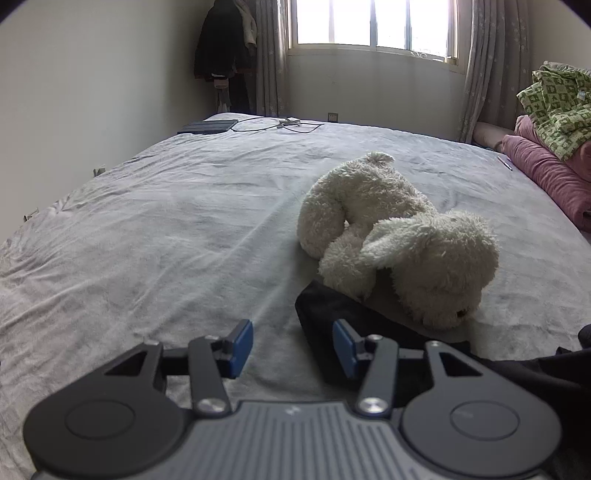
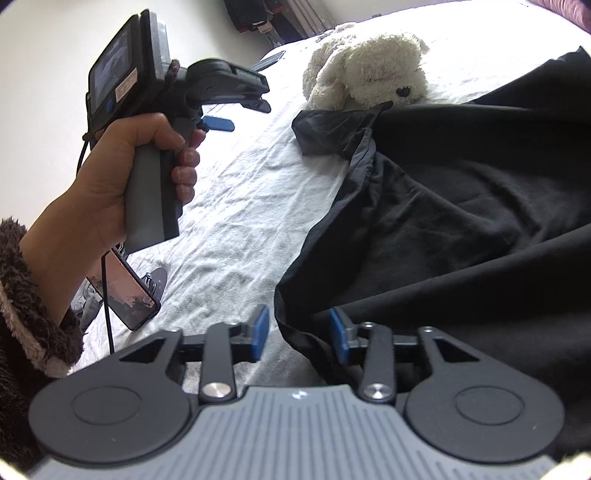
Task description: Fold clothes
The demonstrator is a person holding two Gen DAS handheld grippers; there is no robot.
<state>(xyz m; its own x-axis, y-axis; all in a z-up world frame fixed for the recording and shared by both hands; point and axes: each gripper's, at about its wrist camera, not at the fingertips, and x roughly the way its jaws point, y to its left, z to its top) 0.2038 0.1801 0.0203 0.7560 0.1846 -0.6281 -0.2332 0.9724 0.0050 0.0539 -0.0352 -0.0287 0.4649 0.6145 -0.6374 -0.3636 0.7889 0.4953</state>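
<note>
Since both sets of jaws stand apart with nothing pinched, this looks like the spot between grabs, the cloth let lie so a new hold can be picked. The left hand-held gripper (image 1: 292, 349) hangs over bare sheet, with a corner of the black garment (image 2: 461, 206) just beside its right pad, maybe under it. The right hand-held gripper (image 2: 298, 336) sits right at the garment's near edge, pads either side of the hem but not pressing on it. My guess is it's lining up for that edge.

The garment is spread loose and rumpled on the bed (image 1: 155, 229), its far corner bunched against a white plush dog (image 1: 402, 236), which could get in the way of a clean fold. The person's left hand (image 2: 122, 173), in a fuzzy sleeve (image 2: 26, 295), grips the other tool by its handle, a phone (image 2: 129, 291) below it.

Room-wise: pale grey wrinkled sheet, bright window (image 1: 373, 26) with curtains, dark coats (image 1: 221, 40) hung in the corner, a green patterned quilt (image 1: 557, 107) stacked on pink bedding (image 1: 546, 173) at the right.
</note>
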